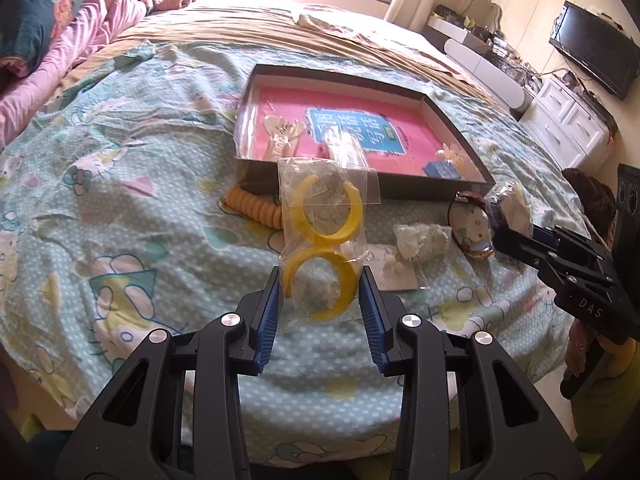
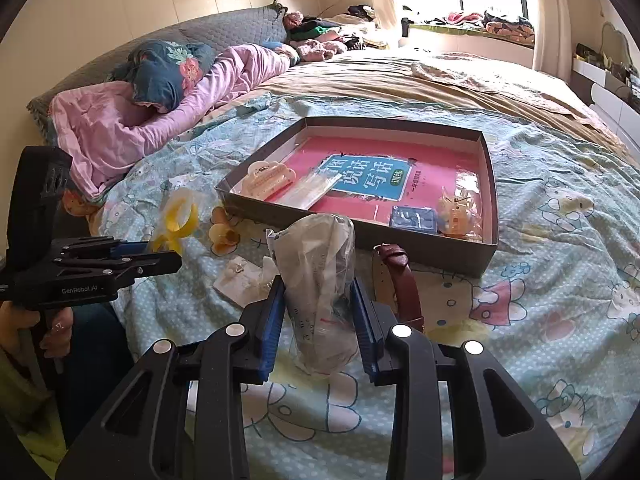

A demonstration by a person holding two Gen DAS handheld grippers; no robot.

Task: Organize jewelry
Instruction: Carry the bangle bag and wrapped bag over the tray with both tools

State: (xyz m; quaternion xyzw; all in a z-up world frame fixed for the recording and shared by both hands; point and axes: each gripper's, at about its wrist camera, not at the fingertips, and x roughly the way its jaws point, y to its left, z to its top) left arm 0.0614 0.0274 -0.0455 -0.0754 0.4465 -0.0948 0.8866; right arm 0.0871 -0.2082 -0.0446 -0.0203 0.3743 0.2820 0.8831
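Note:
My left gripper [image 1: 320,286] is shut on a clear bag with two yellow hoop earrings [image 1: 322,240] and holds it above the bed; the bag also shows in the right wrist view [image 2: 176,220]. My right gripper [image 2: 318,294] is shut on a crumpled clear bag of jewelry [image 2: 320,280], lifted over the bedspread; it shows in the left wrist view [image 1: 508,206]. The shallow dark tray [image 2: 490,216] with a pink book lies ahead and holds a beige hair claw [image 2: 266,178], a long clear packet [image 2: 308,190], a blue card [image 2: 412,218] and an orange trinket bag [image 2: 456,210].
On the bedspread lie a brown-strapped watch [image 2: 400,280], an orange coil hair tie [image 1: 256,206], an earring card [image 2: 240,276] and a small white bag [image 1: 420,240]. Pink bedding and pillows [image 2: 120,120] lie far left. A white dresser [image 1: 568,128] stands beside the bed.

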